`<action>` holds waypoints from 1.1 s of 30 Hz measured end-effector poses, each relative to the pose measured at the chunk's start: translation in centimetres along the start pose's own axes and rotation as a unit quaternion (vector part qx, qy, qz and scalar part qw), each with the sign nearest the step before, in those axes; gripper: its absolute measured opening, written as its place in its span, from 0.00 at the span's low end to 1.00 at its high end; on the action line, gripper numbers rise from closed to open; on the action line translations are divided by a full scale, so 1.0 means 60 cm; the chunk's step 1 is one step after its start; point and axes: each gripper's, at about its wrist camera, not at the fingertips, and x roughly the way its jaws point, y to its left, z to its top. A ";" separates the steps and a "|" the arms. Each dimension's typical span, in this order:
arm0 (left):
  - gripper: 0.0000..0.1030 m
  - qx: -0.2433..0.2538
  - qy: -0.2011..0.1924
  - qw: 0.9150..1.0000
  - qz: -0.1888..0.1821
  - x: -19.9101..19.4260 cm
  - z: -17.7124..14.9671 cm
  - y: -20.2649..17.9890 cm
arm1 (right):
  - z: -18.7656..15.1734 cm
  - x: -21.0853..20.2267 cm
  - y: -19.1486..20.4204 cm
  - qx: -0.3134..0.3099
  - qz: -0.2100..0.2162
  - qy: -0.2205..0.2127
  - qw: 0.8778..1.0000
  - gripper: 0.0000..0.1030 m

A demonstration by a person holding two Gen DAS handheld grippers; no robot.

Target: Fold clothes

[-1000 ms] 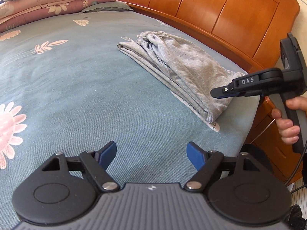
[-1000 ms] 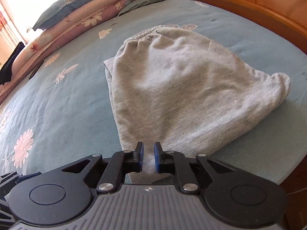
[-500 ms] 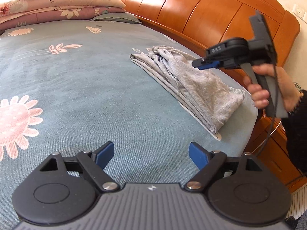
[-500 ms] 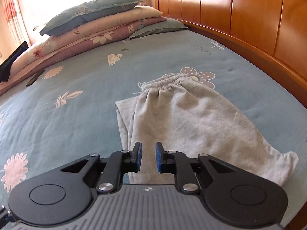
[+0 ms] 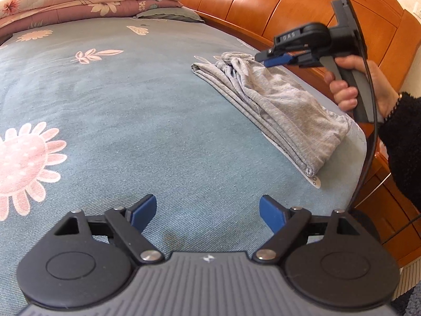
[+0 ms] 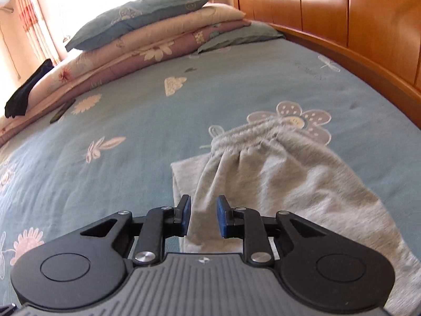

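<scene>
Grey sweatpants (image 5: 284, 105) lie folded in a long strip near the bed's right edge, by the wooden headboard. In the right wrist view the sweatpants (image 6: 276, 179) show their elastic waistband at the far end. My right gripper (image 6: 204, 216) hovers above the near part of the pants, its blue pads a small way apart with nothing between them. From the left wrist view, that right gripper (image 5: 263, 58) is held by a hand (image 5: 350, 89) above the waistband end. My left gripper (image 5: 208, 210) is wide open over bare bedsheet, well short of the pants.
The blue floral bedsheet (image 5: 131, 105) covers the bed. The wooden headboard (image 5: 263, 8) runs along the right. Stacked pillows and quilts (image 6: 158, 34) sit at the far end, with a dark cloth (image 6: 26, 92) on their left. A wooden cabinet (image 5: 389, 210) stands beyond the bed edge.
The right gripper has lifted off the pants and moved toward the waistband end, and its pads have parted a little. The left gripper stayed open and shifted only slightly.
</scene>
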 end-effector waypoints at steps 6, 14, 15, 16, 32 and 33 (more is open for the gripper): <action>0.83 0.004 0.003 1.000 0.000 -0.001 0.005 -0.011 | 0.035 0.116 0.009 0.035 -0.005 0.037 0.999 0.25; 0.83 0.009 0.015 1.000 -0.018 0.006 0.056 0.006 | 0.042 0.111 0.021 0.010 0.042 0.058 0.997 0.36; 0.83 0.015 0.013 1.000 -0.024 0.009 0.073 0.005 | 0.049 0.097 0.003 0.018 0.048 0.054 0.997 0.36; 0.83 0.020 0.010 0.999 -0.034 0.014 0.093 0.001 | 0.055 0.089 -0.020 0.029 0.046 0.051 0.997 0.36; 0.81 0.139 0.071 0.979 -0.132 0.386 0.364 -0.109 | 0.063 0.149 -0.232 0.108 0.001 0.072 0.992 0.22; 0.77 0.141 0.075 0.978 -0.132 0.389 0.359 -0.100 | 0.062 0.152 -0.236 0.105 0.000 0.070 0.992 0.22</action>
